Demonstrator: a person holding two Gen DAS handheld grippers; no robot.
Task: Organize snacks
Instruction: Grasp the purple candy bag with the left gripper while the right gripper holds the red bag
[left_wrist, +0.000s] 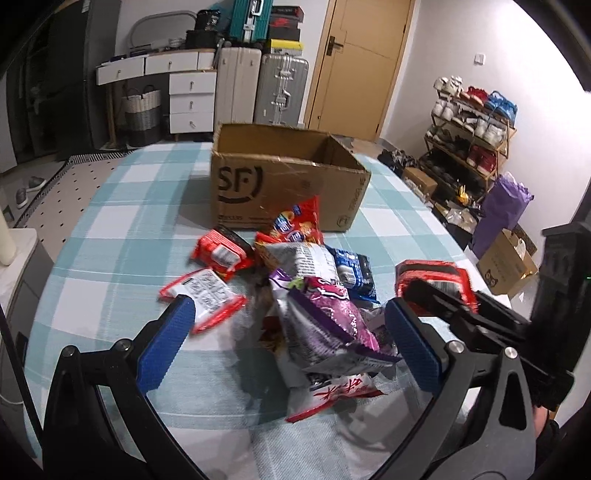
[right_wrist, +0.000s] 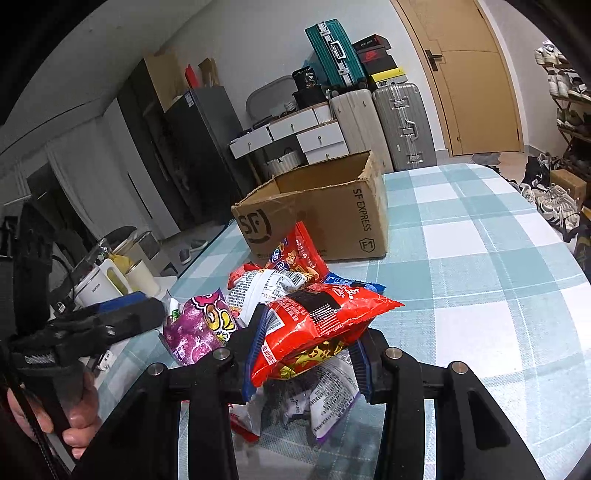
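A pile of snack packets lies on the checked tablecloth (left_wrist: 122, 221) in front of an open cardboard box (left_wrist: 288, 177) marked SF. My left gripper (left_wrist: 290, 343) is open, its blue pads wide on either side of a purple snack bag (left_wrist: 325, 321) at the near end of the pile, not touching it. My right gripper (right_wrist: 308, 358) is shut on a red snack bag (right_wrist: 321, 325), held just above the pile. The same red bag (left_wrist: 432, 275) shows at the right of the left wrist view. The box (right_wrist: 325, 218) stands behind, its inside hidden.
Red packets (left_wrist: 221, 251), a silver bag (left_wrist: 303, 258) and a blue packet (left_wrist: 354, 269) lie in the pile. A kettle and cups (right_wrist: 107, 280) stand left of the table. Suitcases (left_wrist: 280, 88), drawers and a shoe rack (left_wrist: 469, 140) line the room.
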